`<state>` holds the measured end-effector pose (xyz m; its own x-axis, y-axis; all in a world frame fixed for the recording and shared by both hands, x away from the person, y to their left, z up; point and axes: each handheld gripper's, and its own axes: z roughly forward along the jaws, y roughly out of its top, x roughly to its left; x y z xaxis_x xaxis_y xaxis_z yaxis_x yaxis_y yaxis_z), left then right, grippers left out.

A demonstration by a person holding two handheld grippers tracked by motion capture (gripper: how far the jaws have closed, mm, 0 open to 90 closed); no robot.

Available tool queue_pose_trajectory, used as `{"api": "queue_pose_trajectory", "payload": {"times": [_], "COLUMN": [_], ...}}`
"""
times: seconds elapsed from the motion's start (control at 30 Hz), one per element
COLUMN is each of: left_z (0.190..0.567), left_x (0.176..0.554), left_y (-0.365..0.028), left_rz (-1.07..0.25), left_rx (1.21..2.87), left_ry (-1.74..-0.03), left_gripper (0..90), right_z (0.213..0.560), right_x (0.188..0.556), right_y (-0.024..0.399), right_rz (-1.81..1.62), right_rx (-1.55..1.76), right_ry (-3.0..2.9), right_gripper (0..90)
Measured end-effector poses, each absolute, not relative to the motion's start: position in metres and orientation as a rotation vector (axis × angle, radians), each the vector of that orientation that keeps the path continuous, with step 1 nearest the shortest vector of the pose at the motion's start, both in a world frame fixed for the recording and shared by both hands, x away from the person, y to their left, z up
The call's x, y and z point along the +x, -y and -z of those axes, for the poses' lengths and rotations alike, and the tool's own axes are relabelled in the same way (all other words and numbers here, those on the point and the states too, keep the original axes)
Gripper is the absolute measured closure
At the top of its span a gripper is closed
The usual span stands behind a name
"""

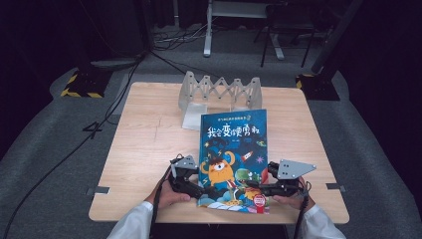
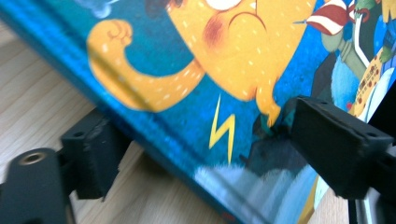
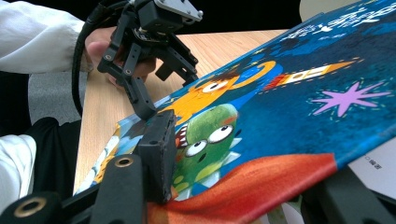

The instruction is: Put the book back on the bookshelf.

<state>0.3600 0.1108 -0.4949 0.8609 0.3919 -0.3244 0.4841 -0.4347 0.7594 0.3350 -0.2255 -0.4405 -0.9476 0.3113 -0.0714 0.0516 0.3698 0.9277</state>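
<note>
A light wooden table (image 1: 144, 149) with a picture book and a folding rack on it.
A grey accordion-style rack (image 1: 220, 90) stands near the table's far edge, with a white sheet (image 1: 194, 116) lying flat just in front of it. A blue picture book (image 1: 235, 149) reaches from just in front of the rack toward the near edge; its near end is tilted up off the wood.

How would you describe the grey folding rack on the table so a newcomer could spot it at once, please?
Start at the light wooden table. Along its far edge, behind the blue picture book, stands the grey zigzag folding rack. Its accordion of crossed slats marks it out.
</note>
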Motion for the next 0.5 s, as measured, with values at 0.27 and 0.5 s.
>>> {"api": "queue_pose_trajectory", "payload": {"times": [0.27,0.5], "left_z": [0.496,0.482], "left_x": [0.367,0.357], "left_y": [-0.116,-0.129], "left_rz": [0.174,0.047], "left_rx": [2.024,1.950], "left_ry": [-0.624,-0.592], "left_gripper": [20.4,43.8], "right_z": [0.439,0.438], "right_x": [0.337,0.337], "right_y": [0.227,0.232], "right_rz": [-1.610,-1.579], "right_rx": [0.308,0.287], "right_ry": [-2.396,-2.399], "right_gripper": [51.1,54.3]}}
